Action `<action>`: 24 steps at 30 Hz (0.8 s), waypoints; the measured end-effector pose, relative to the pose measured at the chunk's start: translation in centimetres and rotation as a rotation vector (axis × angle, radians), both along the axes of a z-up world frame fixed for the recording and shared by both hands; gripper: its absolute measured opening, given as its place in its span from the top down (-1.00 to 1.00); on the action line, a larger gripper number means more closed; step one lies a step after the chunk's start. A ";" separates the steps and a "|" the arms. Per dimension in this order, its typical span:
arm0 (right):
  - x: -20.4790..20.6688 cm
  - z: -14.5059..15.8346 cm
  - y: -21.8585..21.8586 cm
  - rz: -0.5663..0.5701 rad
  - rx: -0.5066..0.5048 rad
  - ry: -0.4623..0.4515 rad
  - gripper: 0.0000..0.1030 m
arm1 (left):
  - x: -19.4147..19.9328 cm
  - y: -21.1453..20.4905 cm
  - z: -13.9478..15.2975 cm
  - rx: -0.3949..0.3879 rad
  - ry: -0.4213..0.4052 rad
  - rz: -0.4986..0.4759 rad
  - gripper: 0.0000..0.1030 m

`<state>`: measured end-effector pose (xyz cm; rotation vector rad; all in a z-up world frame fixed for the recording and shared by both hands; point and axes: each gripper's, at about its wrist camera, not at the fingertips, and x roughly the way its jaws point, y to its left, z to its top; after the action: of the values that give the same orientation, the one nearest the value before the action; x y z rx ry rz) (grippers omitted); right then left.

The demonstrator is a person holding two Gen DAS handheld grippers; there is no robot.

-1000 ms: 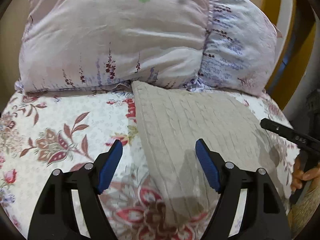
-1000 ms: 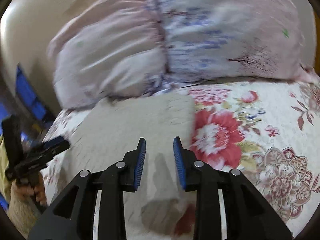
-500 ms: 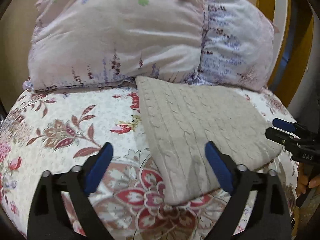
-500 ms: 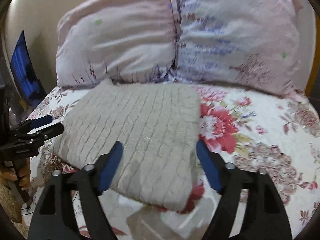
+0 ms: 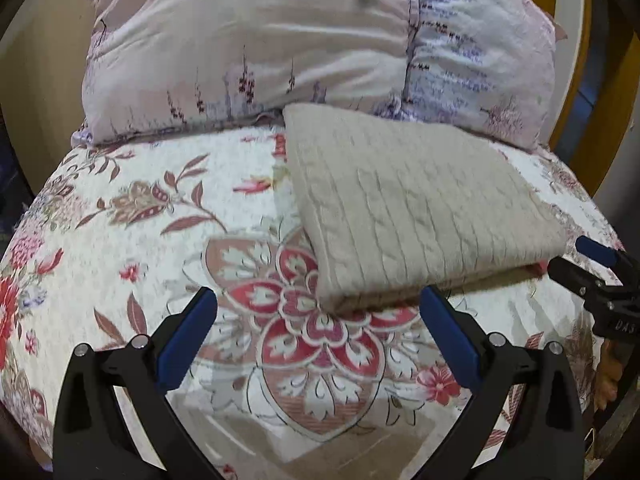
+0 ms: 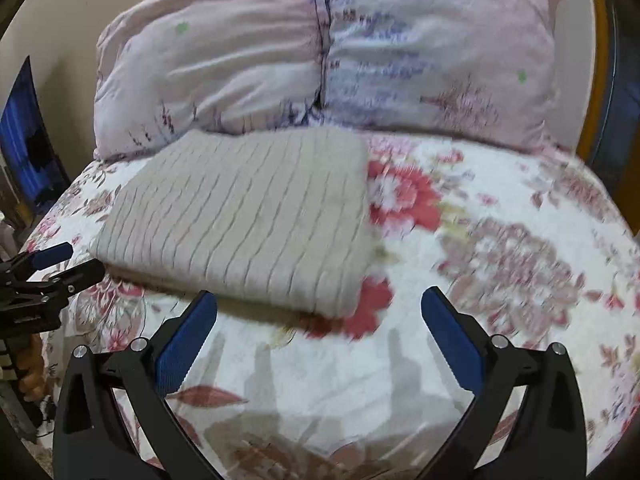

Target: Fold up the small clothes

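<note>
Both grippers are backing off the folded beige knit, which a second ago was lying under their fingers and is now resting clear ahead of them.

From the left wrist, the left gripper (image 5: 318,334) is hovering over the floral bedspread (image 5: 132,220), its blue fingers (image 5: 188,336) spreading wide with nothing between them. The folded knit garment (image 5: 412,216) is lying flat on the bed, its far edge touching the pale pillow (image 5: 256,48). The right gripper (image 5: 600,276) is showing at the right edge.

From the right wrist, the right gripper (image 6: 318,334) is likewise opening wide over bare bedspread (image 6: 500,240), gripping nothing. The garment (image 6: 248,216) is lying ahead and left, against the pillow (image 6: 400,52), with the left gripper (image 6: 48,264) just beside its left corner.
</note>
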<state>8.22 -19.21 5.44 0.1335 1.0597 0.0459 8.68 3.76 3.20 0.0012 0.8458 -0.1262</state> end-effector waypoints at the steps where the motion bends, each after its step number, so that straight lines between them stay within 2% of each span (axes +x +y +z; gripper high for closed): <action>1: -0.1 -0.3 0.1 -0.001 0.009 0.014 -0.97 | -0.1 -0.2 -0.2 0.015 0.012 0.007 -0.96; 6: -0.2 -1.8 1.2 0.001 0.005 0.103 -0.97 | 0.0 -0.9 -1.1 0.021 0.052 -0.011 -0.96; 17: 0.2 -2.8 2.3 -0.024 -0.044 0.162 -0.97 | 0.8 -1.9 -2.5 0.073 0.123 -0.017 -0.96; 24: 0.4 -3.0 2.5 -0.011 -0.066 0.170 -0.97 | 1.0 -2.1 -2.7 0.088 0.125 -0.017 -0.96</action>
<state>8.61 -16.74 2.47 0.0847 1.2287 -0.0111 9.72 1.64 0.53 0.0841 0.9759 -0.1052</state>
